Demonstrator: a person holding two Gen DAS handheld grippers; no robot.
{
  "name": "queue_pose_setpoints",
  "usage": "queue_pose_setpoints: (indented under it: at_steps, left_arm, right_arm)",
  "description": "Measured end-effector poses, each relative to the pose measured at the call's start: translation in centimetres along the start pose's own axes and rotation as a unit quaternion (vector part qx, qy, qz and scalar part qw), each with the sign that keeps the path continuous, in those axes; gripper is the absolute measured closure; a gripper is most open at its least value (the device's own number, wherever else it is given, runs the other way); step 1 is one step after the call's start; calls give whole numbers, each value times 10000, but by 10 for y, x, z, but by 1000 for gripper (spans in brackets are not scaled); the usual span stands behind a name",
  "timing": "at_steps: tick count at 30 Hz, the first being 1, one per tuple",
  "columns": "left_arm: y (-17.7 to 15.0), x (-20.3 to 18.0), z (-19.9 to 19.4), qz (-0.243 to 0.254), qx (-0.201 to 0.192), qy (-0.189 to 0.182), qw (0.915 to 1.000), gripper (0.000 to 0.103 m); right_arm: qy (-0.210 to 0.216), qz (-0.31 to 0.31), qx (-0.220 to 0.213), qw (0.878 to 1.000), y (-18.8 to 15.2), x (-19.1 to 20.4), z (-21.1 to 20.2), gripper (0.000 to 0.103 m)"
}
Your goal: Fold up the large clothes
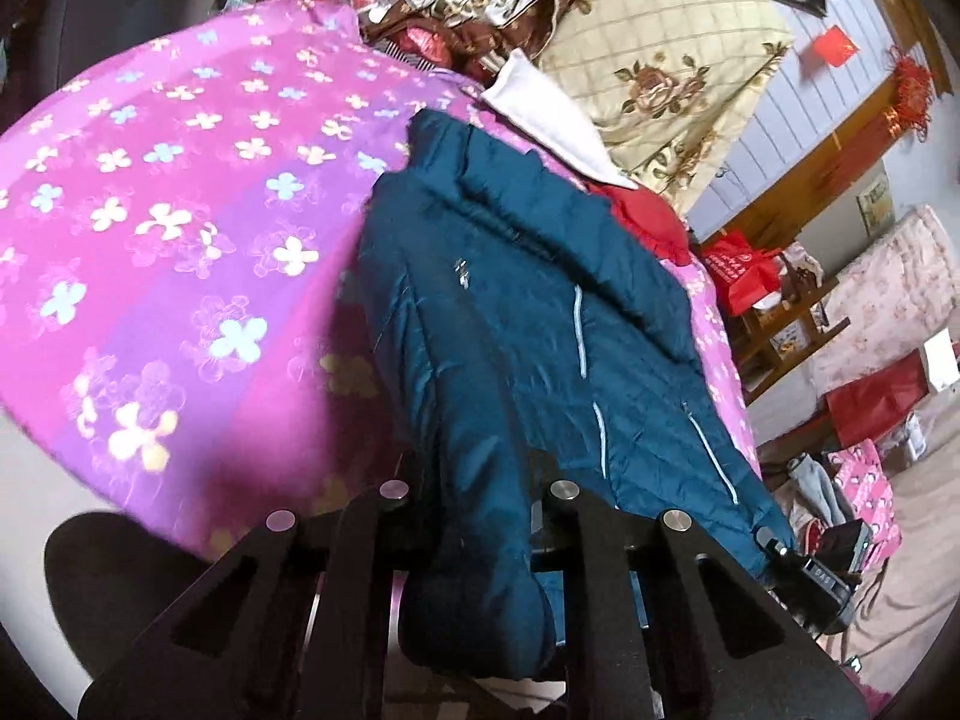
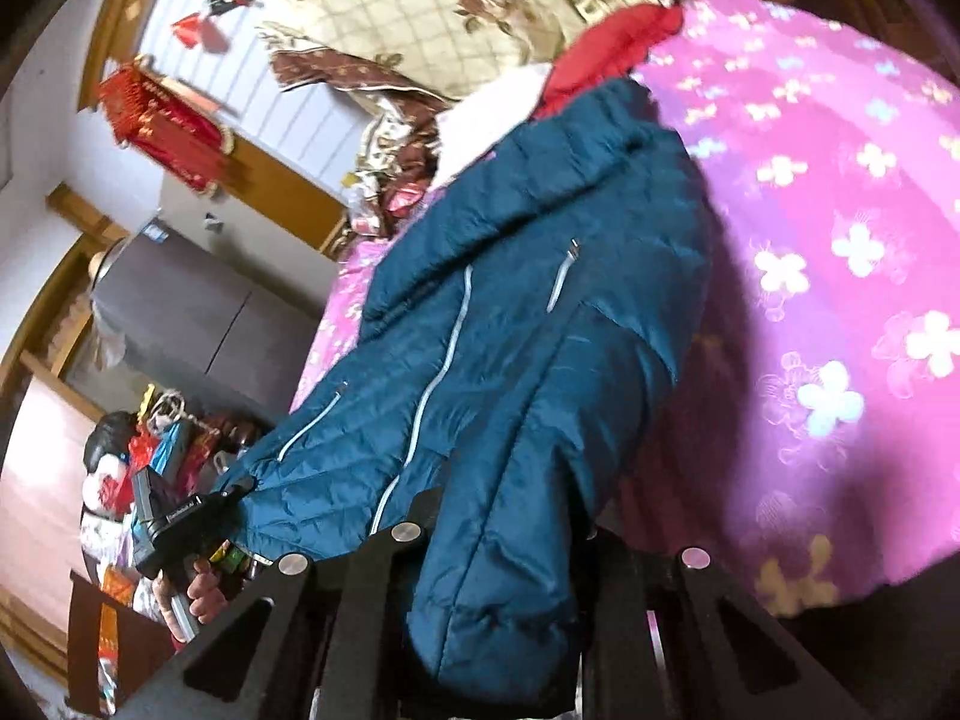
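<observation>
Left wrist view: the left tool (image 1: 474, 498) is closed on the near hem of a teal quilted jacket (image 1: 510, 300). The fabric is bunched between the two black fingers (image 1: 360, 570) and hangs in a thick fold below them. From the grip the jacket runs away across the bed, front side up, with pale zipper lines visible. It lies on a pink and purple flowered bedspread (image 1: 180, 210). Its collar end reaches toward a white cloth (image 1: 540, 114) and a red cloth (image 1: 648, 216) near the head of the bed. A cream floral pillow (image 1: 660, 60) stands behind these. At the lower right edge of the jacket the right tool (image 1: 774, 546) is visible, clamped on the far corner of the hem.

Right wrist view: the right tool (image 2: 510, 531) is closed on the jacket (image 2: 540, 300) hem; the teal fabric is pinched between its fingers (image 2: 372, 588) and droops in a rounded fold below them. The jacket extends up and away over the bedspread (image 2: 840, 210), collar toward the white cloth (image 2: 492, 114) and red cloth (image 2: 600, 54). The pillow (image 2: 420, 6) lies beyond. At the left, the left tool (image 2: 237, 489) grips the other hem corner, with a hand (image 2: 204, 591) on its handle. A grey cabinet (image 2: 180, 300) stands beside the bed.
</observation>
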State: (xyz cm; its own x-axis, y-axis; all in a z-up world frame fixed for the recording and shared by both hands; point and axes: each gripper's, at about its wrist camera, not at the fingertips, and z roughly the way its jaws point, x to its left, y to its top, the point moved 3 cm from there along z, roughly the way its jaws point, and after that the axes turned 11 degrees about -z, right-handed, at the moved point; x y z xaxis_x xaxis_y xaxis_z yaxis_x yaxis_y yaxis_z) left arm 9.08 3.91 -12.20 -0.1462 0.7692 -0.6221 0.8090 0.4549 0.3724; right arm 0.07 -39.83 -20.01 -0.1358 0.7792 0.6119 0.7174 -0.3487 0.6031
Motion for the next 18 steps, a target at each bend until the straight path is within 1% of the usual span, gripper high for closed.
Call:
queue_pose_setpoints:
  at_steps: [2, 5, 7, 9, 12, 14, 18]
  left_arm:
    - [-6, 0, -11, -12, -18, -85, 10000, 90]
    - [-11, -1, -32, 26, -173, -218, 9996, 90]
    - [-9, -2, -45, 43, -332, -285, 9990, 90]
    - [-5, -4, -50, 17, -430, -313, 9986, 90]
    - [5, -13, -47, 53, -510, -243, 9984, 90]
    - [13, -20, -42, 146, -532, -157, 9984, 90]
    - [34, -50, -32, 663, -826, 185, 9942, 90]
  right_arm:
    - [39, -46, -42, 10000, -4, 5, -17, 88]
    - [115, -131, -148, 9997, -7, 14, -37, 88]
    - [156, -212, -241, 9994, -4, 22, -48, 88]
    - [183, -296, -305, 9989, 1, 29, -51, 89]
    - [156, -450, -372, 9982, 16, 39, -44, 89]
    - [58, -561, -419, 9975, 31, 43, -37, 89]
    - [-121, -699, -624, 9955, 71, 42, -23, 89]
